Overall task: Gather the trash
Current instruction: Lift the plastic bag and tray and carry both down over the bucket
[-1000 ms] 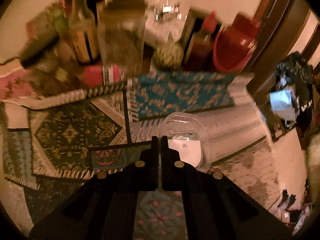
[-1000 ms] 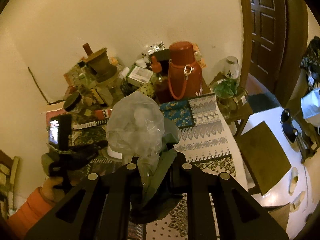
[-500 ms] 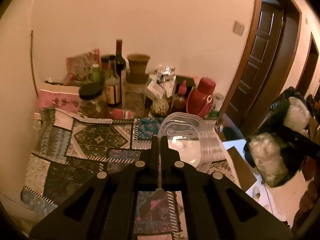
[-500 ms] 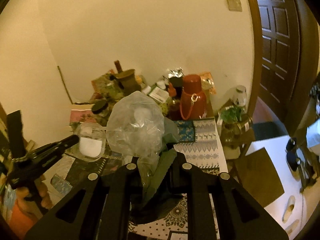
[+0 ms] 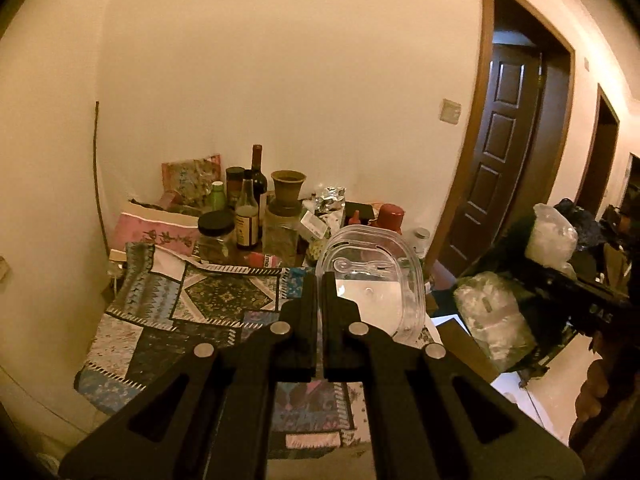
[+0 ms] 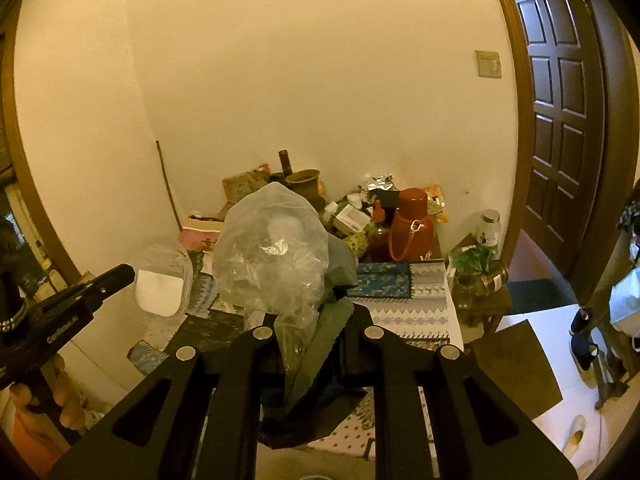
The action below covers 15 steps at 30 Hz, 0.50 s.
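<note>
Above the cluttered table, the left gripper is pinching a clear lid while the right gripper is clamping a trash bag; depositing looks pending.

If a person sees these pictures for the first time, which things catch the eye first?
The clear plastic container, pinched by its rim in the left gripper, hangs above the patterned tablecloth. The right gripper clamps a bunched trash bag. Behind, bottles and a red flask crowd the wall.

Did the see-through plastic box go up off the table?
Yes. The clear plastic box, pinched in the left gripper, was down on the patterned tablecloth before; now it is lifted up and back, away from the bottles by the wall.
</note>
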Tool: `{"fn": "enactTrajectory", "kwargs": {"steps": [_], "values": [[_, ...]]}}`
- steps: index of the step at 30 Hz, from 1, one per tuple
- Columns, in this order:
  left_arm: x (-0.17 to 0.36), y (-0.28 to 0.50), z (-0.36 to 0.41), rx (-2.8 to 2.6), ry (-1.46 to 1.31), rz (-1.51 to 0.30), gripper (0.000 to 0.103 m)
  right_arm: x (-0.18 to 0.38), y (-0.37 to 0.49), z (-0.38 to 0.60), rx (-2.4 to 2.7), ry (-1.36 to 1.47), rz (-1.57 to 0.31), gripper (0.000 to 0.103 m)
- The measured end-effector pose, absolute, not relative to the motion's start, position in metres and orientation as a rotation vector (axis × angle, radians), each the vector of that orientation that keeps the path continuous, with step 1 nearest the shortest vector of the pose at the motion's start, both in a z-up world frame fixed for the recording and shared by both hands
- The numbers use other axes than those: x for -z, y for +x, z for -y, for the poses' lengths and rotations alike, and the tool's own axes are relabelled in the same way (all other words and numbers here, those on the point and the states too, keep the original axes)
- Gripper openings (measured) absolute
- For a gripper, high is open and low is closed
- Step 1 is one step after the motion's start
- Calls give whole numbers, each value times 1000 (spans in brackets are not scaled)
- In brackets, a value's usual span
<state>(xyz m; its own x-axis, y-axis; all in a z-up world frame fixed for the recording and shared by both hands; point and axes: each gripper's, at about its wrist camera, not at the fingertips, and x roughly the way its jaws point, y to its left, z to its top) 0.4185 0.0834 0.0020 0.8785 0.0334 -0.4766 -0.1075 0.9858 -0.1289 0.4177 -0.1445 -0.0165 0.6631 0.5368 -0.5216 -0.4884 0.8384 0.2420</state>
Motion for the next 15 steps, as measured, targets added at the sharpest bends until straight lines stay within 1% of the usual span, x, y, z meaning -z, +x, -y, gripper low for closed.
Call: {"fn": "enactTrajectory", "kwargs": {"steps": [7, 15], "values": [[-7, 347, -98, -31, -136, -484, 0, 10, 358, 133, -556, 96, -602, 12], [1, 251, -114, 30, -130, -491, 0, 15, 264, 118, -502, 107, -609, 12]]}}
